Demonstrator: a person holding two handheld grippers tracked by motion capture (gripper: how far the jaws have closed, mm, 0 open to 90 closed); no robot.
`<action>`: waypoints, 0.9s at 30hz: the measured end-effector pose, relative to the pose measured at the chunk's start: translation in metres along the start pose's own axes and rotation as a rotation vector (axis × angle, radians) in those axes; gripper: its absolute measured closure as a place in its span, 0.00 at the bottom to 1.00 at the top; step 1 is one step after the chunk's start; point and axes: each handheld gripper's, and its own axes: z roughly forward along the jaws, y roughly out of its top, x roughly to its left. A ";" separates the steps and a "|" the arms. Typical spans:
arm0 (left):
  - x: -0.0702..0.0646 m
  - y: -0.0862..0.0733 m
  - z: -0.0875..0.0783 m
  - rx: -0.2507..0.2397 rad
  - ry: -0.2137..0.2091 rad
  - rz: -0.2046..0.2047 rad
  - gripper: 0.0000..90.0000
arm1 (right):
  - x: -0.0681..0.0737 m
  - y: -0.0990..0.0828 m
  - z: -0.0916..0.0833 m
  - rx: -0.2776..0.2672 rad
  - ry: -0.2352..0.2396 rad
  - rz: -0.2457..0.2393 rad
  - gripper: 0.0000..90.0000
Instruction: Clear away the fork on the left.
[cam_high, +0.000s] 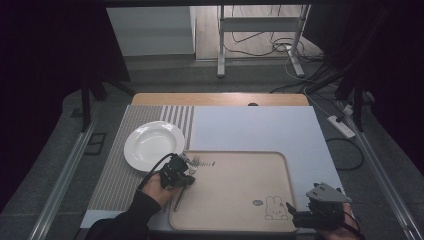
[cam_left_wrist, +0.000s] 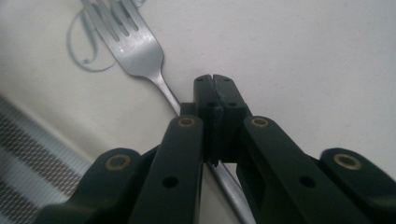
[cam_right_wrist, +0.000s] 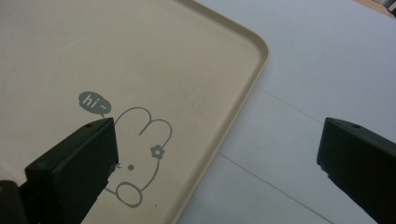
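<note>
The fork (cam_left_wrist: 140, 53) lies on the beige tray (cam_high: 235, 197), near its far left corner, tines pointing away toward the far edge and handle running back toward the person. The left gripper (cam_high: 186, 176) sits over the handle with its jaws pressed together across the shaft, just behind the neck. The white plate (cam_high: 154, 145) rests just beyond the tray's left corner. The right gripper (cam_high: 300, 216), jaws wide apart and holding nothing, hovers at the tray's near right corner by the rabbit drawing (cam_right_wrist: 140, 158), well apart from the fork.
</note>
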 end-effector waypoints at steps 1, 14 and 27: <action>0.002 -0.001 -0.001 -0.003 0.001 -0.004 0.99 | 0.000 0.000 0.000 0.000 0.000 0.000 0.00; 0.012 -0.006 -0.003 0.001 0.028 -0.037 0.98 | 0.000 0.000 0.000 0.005 0.004 -0.002 0.00; 0.007 -0.007 -0.019 -0.136 0.004 -0.016 0.63 | 0.000 0.000 0.000 0.006 0.006 -0.002 0.00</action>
